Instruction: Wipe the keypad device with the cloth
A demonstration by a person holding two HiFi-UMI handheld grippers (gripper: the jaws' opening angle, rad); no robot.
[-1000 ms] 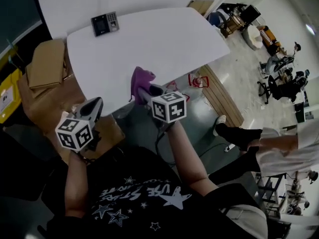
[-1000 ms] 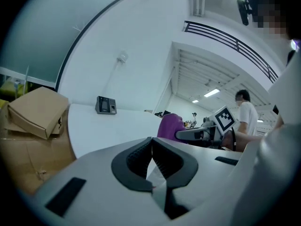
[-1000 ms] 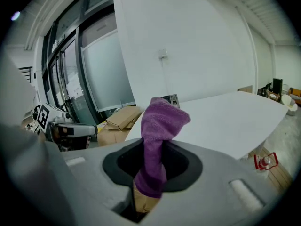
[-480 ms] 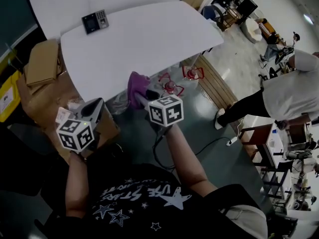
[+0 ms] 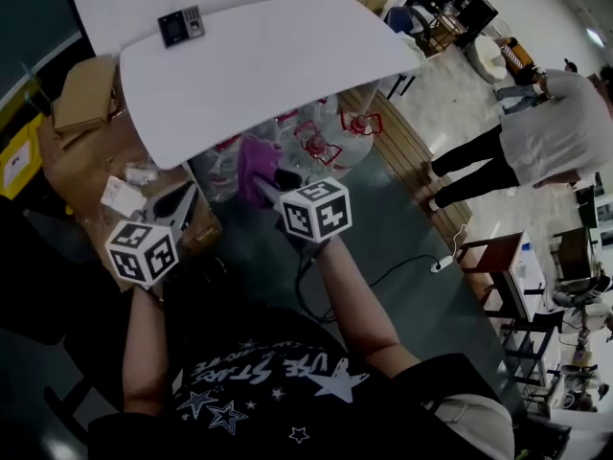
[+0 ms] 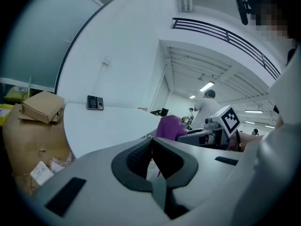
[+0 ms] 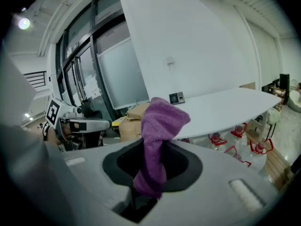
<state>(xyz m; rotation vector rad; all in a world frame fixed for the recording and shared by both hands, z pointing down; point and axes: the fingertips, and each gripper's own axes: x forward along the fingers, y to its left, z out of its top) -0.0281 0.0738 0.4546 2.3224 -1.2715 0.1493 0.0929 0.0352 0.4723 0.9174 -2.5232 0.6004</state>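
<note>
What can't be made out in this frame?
All views: keypad too small to read keys, screen or any dirt.
Right gripper view: cloth, lower end buried between the jaws of the right hand-held gripper.
Head view: jugs partly covered by the table edge.

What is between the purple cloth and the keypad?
Just bare white table. In the head view, the cloth, clamped in the right gripper, is held out past the table's near edge, and the keypad sits at its far edge.
</note>
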